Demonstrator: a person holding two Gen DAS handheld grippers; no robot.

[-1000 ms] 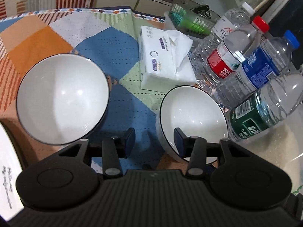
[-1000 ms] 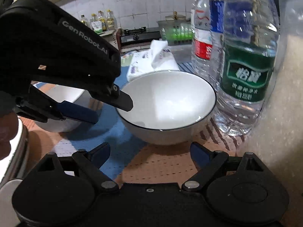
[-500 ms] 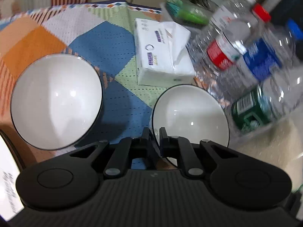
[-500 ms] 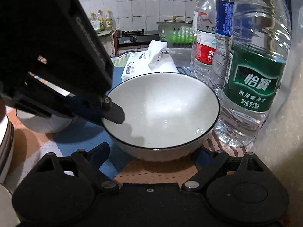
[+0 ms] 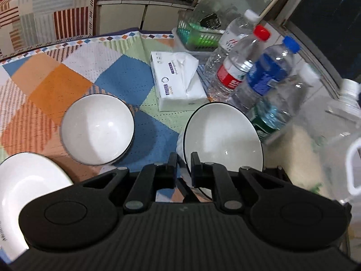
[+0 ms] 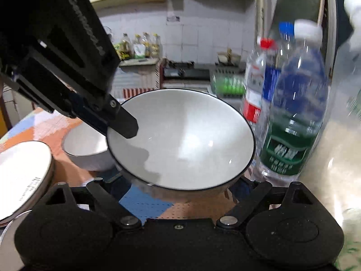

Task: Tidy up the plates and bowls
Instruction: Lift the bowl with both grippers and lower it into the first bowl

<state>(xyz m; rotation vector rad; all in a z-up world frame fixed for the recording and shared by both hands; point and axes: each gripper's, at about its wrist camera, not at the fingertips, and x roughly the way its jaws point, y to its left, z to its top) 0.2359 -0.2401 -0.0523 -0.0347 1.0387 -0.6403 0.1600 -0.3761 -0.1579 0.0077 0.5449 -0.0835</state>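
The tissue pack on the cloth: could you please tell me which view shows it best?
The left wrist view: the tissue pack lies fully visible from above, beyond the two bowls. The right wrist view shows nothing of it; the lifted bowl fills that part.

White bowls (image 5: 98, 129) with black rims sit on an orange, blue and green patchwork cloth (image 5: 67, 79).

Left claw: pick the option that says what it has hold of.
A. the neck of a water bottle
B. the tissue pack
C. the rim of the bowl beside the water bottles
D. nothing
C: the left claw is shut on the near rim of the bowl, one finger inside and one outside, and the bowl hangs tilted above the tablecloth.
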